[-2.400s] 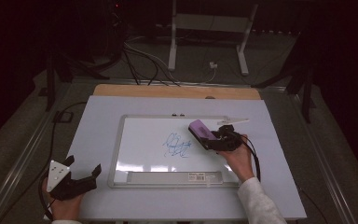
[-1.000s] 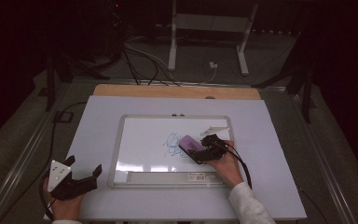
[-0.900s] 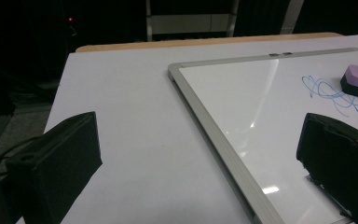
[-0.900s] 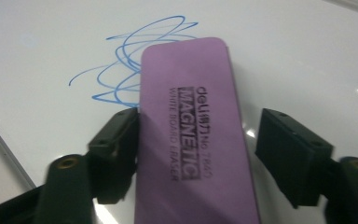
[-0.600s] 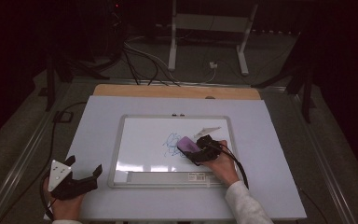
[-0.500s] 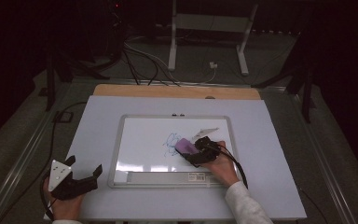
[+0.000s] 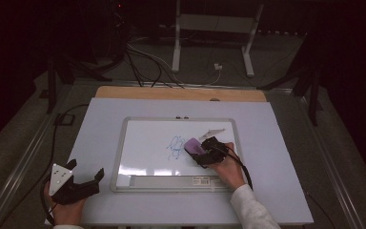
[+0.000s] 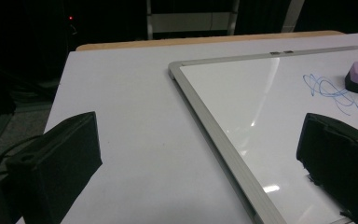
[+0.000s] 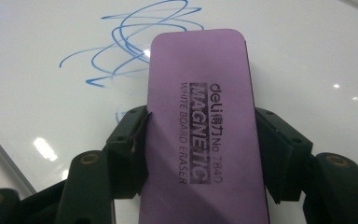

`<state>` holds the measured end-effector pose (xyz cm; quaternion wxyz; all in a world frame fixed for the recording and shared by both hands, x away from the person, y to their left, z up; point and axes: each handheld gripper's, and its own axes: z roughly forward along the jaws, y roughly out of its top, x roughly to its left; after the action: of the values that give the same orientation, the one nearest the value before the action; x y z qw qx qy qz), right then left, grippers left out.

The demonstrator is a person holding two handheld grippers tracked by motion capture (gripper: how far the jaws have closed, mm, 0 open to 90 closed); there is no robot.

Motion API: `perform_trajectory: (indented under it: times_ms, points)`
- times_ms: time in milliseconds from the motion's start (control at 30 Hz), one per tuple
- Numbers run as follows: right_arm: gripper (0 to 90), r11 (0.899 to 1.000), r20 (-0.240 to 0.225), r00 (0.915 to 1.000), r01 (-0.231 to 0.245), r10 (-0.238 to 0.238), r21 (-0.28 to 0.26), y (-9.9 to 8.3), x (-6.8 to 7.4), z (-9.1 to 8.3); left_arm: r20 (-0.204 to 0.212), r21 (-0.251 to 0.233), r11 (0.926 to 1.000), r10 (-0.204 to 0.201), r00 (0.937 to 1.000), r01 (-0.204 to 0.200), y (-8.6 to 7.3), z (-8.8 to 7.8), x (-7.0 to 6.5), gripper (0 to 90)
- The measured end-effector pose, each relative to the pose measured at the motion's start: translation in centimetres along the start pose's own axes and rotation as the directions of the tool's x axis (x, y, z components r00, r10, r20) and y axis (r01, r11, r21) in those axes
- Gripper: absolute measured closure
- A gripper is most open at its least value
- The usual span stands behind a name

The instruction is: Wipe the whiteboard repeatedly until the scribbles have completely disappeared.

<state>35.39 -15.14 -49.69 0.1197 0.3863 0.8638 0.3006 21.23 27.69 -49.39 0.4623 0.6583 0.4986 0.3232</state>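
Now the right gripper (image 9: 200, 154) pinches the purple eraser (image 9: 205, 116) across its long sides; its jaws have just been closing on it. It sits at frame centre, just below the blue scribble (image 9: 135, 42) on the whiteboard (image 7: 147, 143). Tilted, it could skim past ink or twist loose. The left gripper (image 7: 83, 179), lower left on the bench (image 7: 276, 157), holds its jaws spread, empty.

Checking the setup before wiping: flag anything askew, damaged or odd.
Nothing stands out. The whiteboard lies square on the table, the blue scribble is unwiped, and the right gripper clamps the purple eraser evenly.
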Motion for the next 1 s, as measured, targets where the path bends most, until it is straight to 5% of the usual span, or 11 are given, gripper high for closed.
perform_trajectory:
  times_ms: [167,267,400,467,567,600,700,800,900,967,1000]
  points:
    - [41.1,0.997,-0.073,0.9944,0.077,-0.076,0.013,0.0,1.6,-0.1,-0.001,0.001,1.0,0.002,1.0,-0.002,0.0,0.0,0.0,0.5]
    - [41.1,0.996,-0.047,0.9955,0.084,-0.083,0.021,0.1,1.6,-0.1,-0.002,-0.001,1.0,0.0,1.0,0.0,0.0,-0.1,0.0,0.5]
    - [41.1,0.999,0.031,0.999,0.033,-0.033,0.028,0.2,0.6,-0.2,-0.002,0.001,1.0,-0.001,1.0,0.001,0.0,-0.1,0.0,0.5]
    - [41.1,0.999,0.022,0.9992,0.032,-0.032,0.027,0.1,0.6,-0.2,-0.001,-0.001,1.0,0.0,1.0,0.0,0.0,0.0,0.0,0.5]
    - [41.1,0.997,-0.069,0.9949,0.076,-0.074,0.028,-0.1,1.4,-0.3,0.0,0.001,1.0,0.0,1.0,0.0,0.0,0.0,0.0,0.5]
    - [41.1,0.995,-0.068,0.9936,0.093,-0.091,0.029,0.0,1.7,-0.3,-0.001,0.0,1.0,0.0,1.0,0.0,0.0,0.0,0.0,0.5]
    - [41.1,0.995,-0.042,0.9951,0.09,-0.089,0.034,0.1,1.7,-0.3,-0.001,-0.001,1.0,0.0,1.0,0.0,0.0,-0.1,0.0,0.5]
    - [41.1,0.999,0.023,0.9993,0.029,-0.03,0.032,0.2,0.7,-0.2,-0.003,-0.002,1.0,-0.004,1.0,0.004,0.0,-0.1,0.1,0.5]
    - [41.1,0.999,-0.002,0.9994,0.035,-0.035,0.034,0.1,0.7,-0.3,-0.002,0.001,1.0,-0.003,1.0,0.003,0.0,0.0,0.0,0.5]
    - [41.1,0.997,-0.08,0.9945,0.071,-0.067,0.042,-0.1,1.3,-0.3,0.0,0.001,1.0,-0.002,1.0,0.002,0.0,0.0,0.0,0.5]
    - [41.1,0.996,-0.074,0.994,0.084,-0.081,0.043,0.0,1.5,-0.4,-0.001,0.001,1.0,-0.001,1.0,0.001,0.0,0.0,0.0,0.5]
